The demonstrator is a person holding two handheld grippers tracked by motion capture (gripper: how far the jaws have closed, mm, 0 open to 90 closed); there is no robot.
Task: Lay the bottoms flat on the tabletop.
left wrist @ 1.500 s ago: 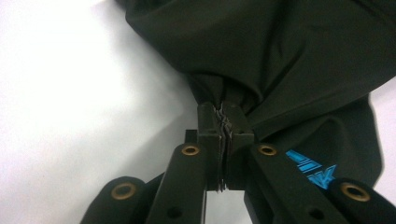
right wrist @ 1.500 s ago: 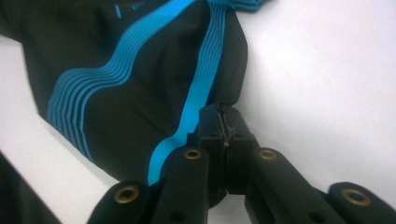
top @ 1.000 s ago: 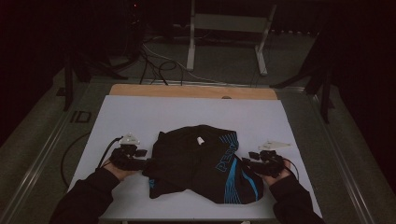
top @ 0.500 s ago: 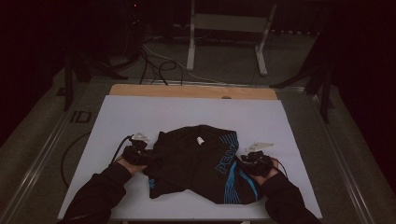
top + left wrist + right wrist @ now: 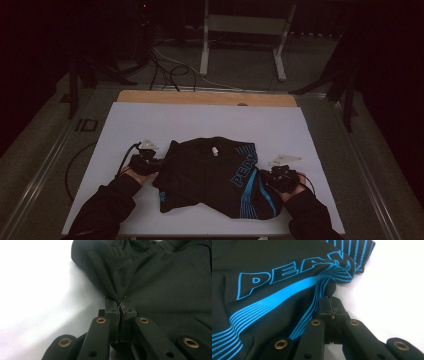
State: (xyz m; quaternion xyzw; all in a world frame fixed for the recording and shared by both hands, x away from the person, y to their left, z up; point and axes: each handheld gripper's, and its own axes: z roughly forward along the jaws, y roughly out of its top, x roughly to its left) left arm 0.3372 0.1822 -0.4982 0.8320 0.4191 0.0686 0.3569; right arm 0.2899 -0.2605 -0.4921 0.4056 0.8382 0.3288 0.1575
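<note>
Black shirt [image 5: 210,175] with blue stripes and blue "PEAK"-style lettering lies crumpled on the white table [image 5: 200,120], in the near half, roughly centred between the two hands. A small white tag [image 5: 214,150] shows near its far edge.

Left claw [image 5: 156,165] sits at the shirt's left edge, low on the table. In the left gripper view the left claw [image 5: 121,312] has its jaws pressed together on a pinch of black fabric; a fold of cloth is drawn up into the tips and creases fan out from there. The jaws have just been closing, with the shirt edge between them.

Right claw [image 5: 265,179] sits at the shirt's right edge, by the blue striped part. In the right gripper view the right claw [image 5: 331,305] is also pressed together, pinching the striped hem; the blue lines bunch into the tips. Its jaws have just been closing too, cloth between them.

Both hands rest on the table, dark sleeves [image 5: 107,210] coming in from the near edge. A cable [image 5: 125,155] loops off the left claw. Bare wooden strip [image 5: 200,97] runs along the table's far edge. Beyond it, dim floor with cables [image 5: 165,70] and a metal stand [image 5: 245,40].
</note>
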